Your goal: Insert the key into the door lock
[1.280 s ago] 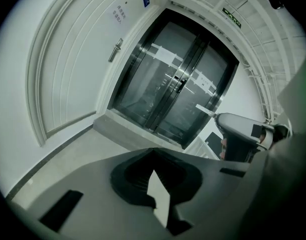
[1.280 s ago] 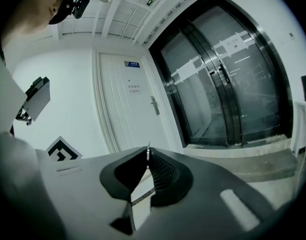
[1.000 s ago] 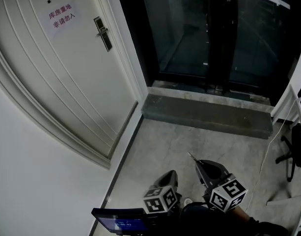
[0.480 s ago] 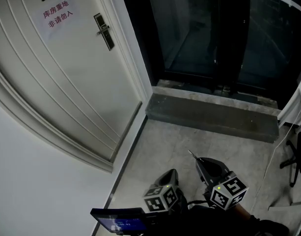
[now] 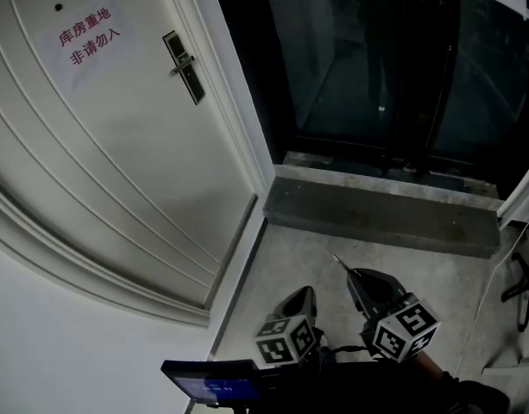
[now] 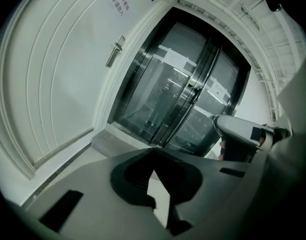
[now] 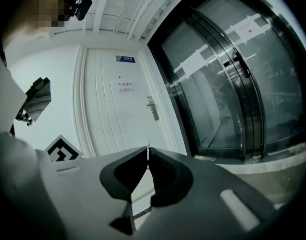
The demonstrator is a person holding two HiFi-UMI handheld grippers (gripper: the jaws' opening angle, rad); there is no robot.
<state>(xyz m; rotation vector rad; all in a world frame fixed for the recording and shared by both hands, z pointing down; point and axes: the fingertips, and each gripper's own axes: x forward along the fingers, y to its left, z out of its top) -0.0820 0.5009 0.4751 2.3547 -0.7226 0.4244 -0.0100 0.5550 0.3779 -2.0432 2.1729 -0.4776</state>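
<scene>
The white door (image 5: 117, 145) stands at the left with its dark lock plate and lever handle (image 5: 185, 67). The same lock (image 7: 152, 107) is straight ahead in the right gripper view, far off. My right gripper (image 5: 351, 273) is low in the head view, shut on a thin metal key (image 7: 148, 149). The key's tip (image 5: 337, 260) pokes out beyond the jaws. Beside it, my left gripper (image 5: 308, 292) is shut with nothing in it; its jaws meet at the tips (image 6: 153, 151). The lock (image 6: 115, 52) appears at the upper left of the left gripper view.
A paper sign with red characters (image 5: 87, 34) hangs on the door. Dark glass sliding doors (image 5: 393, 59) fill the right, behind a grey stone step (image 5: 376, 210). A device with a small lit screen (image 5: 210, 385) sits at the bottom edge. A white cable (image 5: 506, 257) trails at the right.
The view has swung slightly right and drifted closer to the doorway; door and step sit lower and nearer. Both grippers keep the same place and stay shut.
</scene>
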